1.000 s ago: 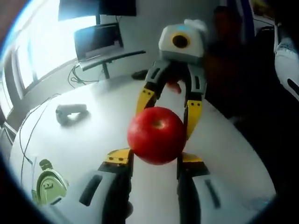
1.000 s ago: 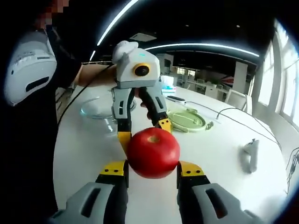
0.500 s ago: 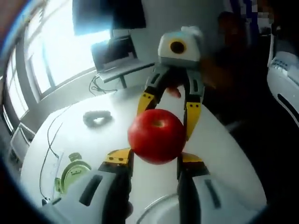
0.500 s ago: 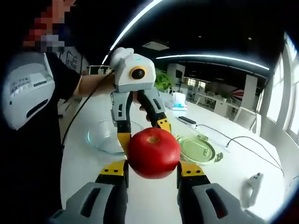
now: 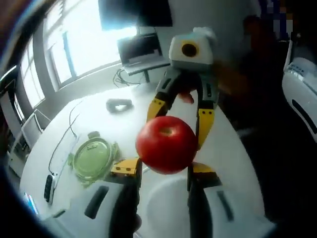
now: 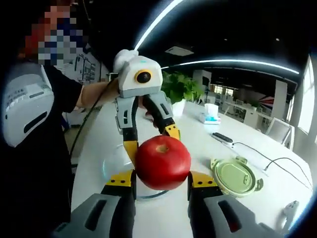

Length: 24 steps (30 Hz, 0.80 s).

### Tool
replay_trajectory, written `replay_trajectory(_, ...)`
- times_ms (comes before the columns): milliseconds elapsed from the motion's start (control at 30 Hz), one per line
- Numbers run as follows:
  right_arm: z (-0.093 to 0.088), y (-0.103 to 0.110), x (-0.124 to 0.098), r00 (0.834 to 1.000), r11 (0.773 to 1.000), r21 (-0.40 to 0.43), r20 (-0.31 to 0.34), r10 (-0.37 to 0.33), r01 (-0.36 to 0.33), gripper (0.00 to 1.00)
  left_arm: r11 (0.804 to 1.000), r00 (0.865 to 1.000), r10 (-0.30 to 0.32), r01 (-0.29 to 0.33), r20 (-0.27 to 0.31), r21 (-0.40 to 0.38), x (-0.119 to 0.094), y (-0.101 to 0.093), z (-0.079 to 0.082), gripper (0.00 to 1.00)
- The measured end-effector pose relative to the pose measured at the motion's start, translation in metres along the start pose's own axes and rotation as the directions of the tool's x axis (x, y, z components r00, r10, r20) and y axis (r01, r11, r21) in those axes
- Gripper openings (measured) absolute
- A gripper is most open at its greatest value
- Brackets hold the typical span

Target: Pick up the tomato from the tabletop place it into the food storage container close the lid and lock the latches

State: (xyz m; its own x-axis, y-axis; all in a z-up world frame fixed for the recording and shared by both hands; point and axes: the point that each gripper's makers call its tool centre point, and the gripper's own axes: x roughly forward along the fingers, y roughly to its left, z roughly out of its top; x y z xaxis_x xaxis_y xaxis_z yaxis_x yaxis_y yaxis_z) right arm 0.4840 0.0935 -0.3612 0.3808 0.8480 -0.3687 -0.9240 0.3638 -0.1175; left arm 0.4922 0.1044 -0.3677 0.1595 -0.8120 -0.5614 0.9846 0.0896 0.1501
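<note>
A red tomato (image 5: 166, 144) hangs in the air above the white table (image 5: 99, 124). My left gripper (image 5: 163, 167) is shut on its sides from below. Opposite it, my right gripper (image 5: 181, 115) reaches in, its yellow-tipped fingers (image 5: 205, 121) against the tomato's far side. In the right gripper view the same tomato (image 6: 162, 161) sits between the right gripper (image 6: 162, 178) jaws, and the left gripper (image 6: 151, 138) meets it from the other side. A clear glass container (image 6: 113, 168) lies on the table right under the tomato. Its green round lid (image 5: 92, 159) (image 6: 234, 177) lies beside it.
A grey hand controller (image 5: 119, 104) (image 6: 291, 212) lies further out on the table. A dark remote (image 6: 223, 138) with a cable is near the lid. A laptop (image 5: 141, 49) stands by the windows. The person's sleeve (image 6: 25, 99) is close on one side.
Both cameras have swung together with the tomato held between them. The glass container now lies directly beneath the tomato, and the green lid has come closer in both views.
</note>
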Motion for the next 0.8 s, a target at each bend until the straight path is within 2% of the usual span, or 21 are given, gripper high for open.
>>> replay_trajectory(167,-0.002,0.016,0.030,0.997,0.997,-0.026,-0.045,0.066,-0.067,0.36,0.996,0.998,0.029,-0.033,-0.048,-0.080,-0.015,-0.004,-0.033,0.28)
replay_trajectory(267,-0.006,0.023,0.042,0.993,0.995,-0.033,-0.071,0.095,-0.097,0.36,0.993,0.997,0.034,-0.041,-0.066,-0.108,-0.018,-0.006,-0.046,0.28)
replay_trajectory(567,-0.022,0.030,0.059,0.979,0.989,-0.039,-0.151,0.136,-0.143,0.36,0.986,0.992,0.040,-0.059,-0.116,-0.159,-0.017,-0.010,-0.069,0.28)
replay_trajectory(800,-0.036,0.033,0.065,0.961,0.984,-0.042,-0.227,0.158,-0.172,0.36,0.980,0.985,0.014,-0.048,-0.170,-0.193,-0.010,-0.014,-0.082,0.28)
